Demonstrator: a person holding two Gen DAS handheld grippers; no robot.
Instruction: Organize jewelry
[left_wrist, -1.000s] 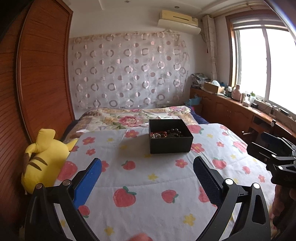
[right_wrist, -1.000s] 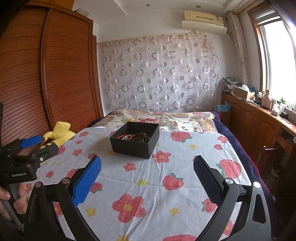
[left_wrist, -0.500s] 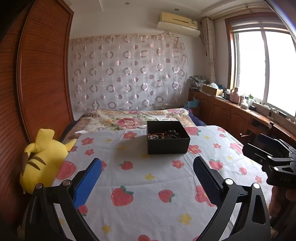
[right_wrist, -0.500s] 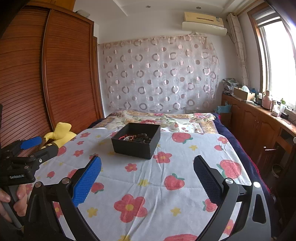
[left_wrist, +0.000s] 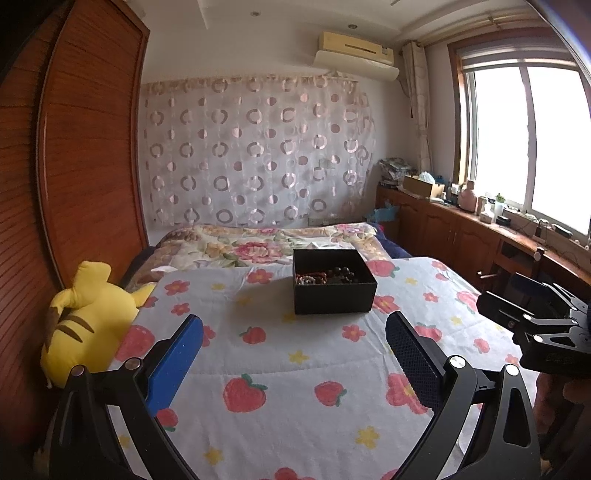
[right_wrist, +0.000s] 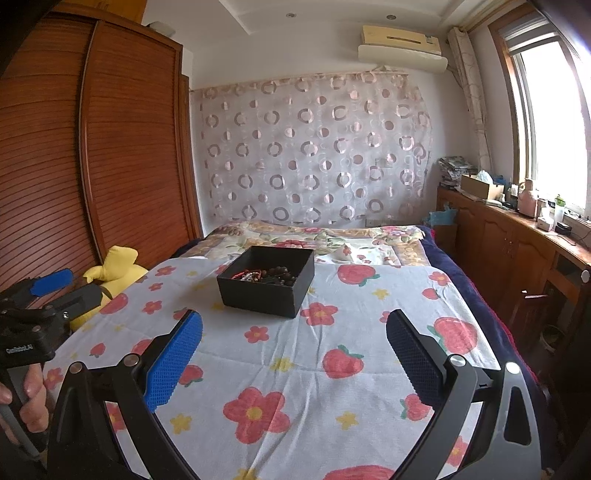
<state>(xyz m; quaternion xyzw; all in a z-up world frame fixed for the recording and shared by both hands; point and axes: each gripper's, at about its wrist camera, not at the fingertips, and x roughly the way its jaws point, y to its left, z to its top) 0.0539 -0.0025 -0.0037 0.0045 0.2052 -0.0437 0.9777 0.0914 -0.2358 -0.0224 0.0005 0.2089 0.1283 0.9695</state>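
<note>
A black open box (left_wrist: 332, 291) sits on the strawberry-print bedspread (left_wrist: 273, 354), in the middle of the bed. It holds bead bracelets (left_wrist: 325, 277), red and dark brown; it also shows in the right wrist view (right_wrist: 267, 282) with the beads (right_wrist: 267, 275) inside. My left gripper (left_wrist: 293, 339) is open and empty, held above the bedspread well short of the box. My right gripper (right_wrist: 293, 343) is open and empty, also short of the box. Each gripper shows at the edge of the other's view.
A yellow plush toy (left_wrist: 90, 314) lies at the bed's left edge by the wooden wardrobe (left_wrist: 74, 166). A floral quilt (left_wrist: 258, 247) lies beyond the box. A wooden counter (left_wrist: 480, 229) with small items runs under the window on the right.
Both views have drawn back and risen slightly; the box sits a little farther off. Both grippers stay open and empty.
</note>
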